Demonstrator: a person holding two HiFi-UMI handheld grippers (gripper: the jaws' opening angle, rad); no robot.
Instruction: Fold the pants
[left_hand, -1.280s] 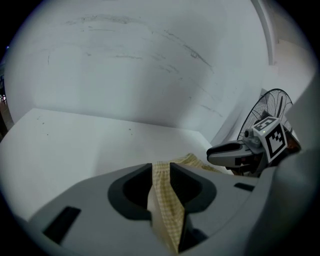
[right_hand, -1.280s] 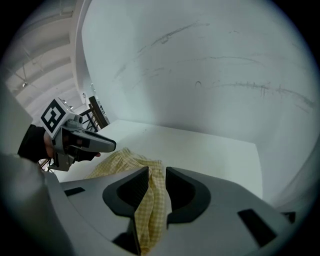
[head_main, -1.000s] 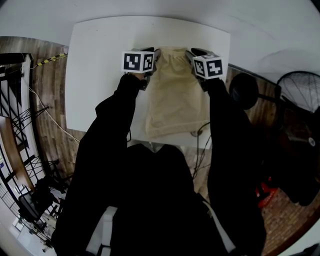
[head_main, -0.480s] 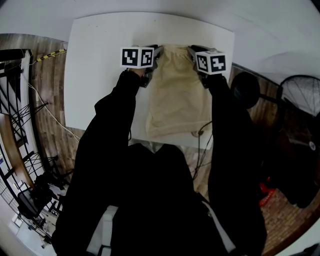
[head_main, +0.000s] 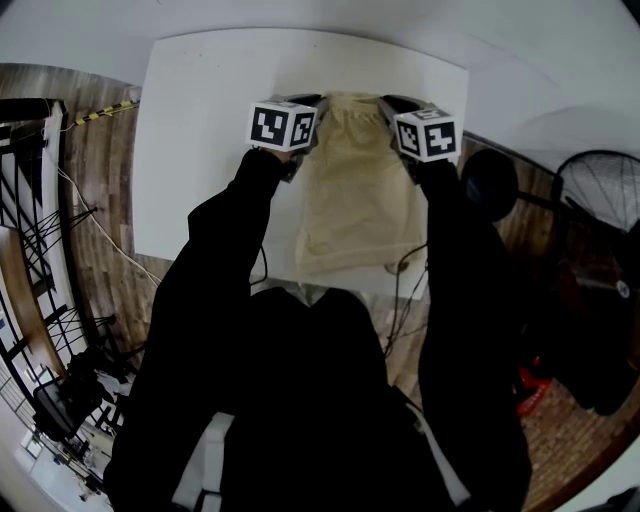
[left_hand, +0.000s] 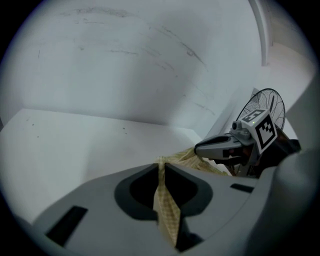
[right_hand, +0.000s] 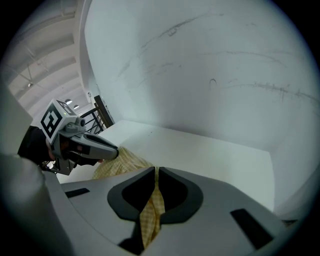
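Note:
Beige pants (head_main: 358, 200) lie flat on the white table (head_main: 205, 130), waistband at the far end, hems over the near edge. My left gripper (head_main: 312, 112) is at the far left corner of the waist and my right gripper (head_main: 385, 108) at the far right corner. Both pairs of jaws have just been closing. In the left gripper view the checked fabric (left_hand: 167, 210) is pinched between the jaws of the left gripper (left_hand: 162, 170). The right gripper view shows the same: the right gripper (right_hand: 156, 176) is shut on a fold of the pants (right_hand: 149, 215).
The wall rises just behind the table's far edge. A black fan (head_main: 600, 190) and a dark round object (head_main: 487, 183) stand on the wooden floor at the right. Cables (head_main: 400, 265) hang near the table's near edge. Black railings (head_main: 30, 200) run along the left.
Both grippers stay at the far waist corners, barely shifted. The pants lie as before on the table.

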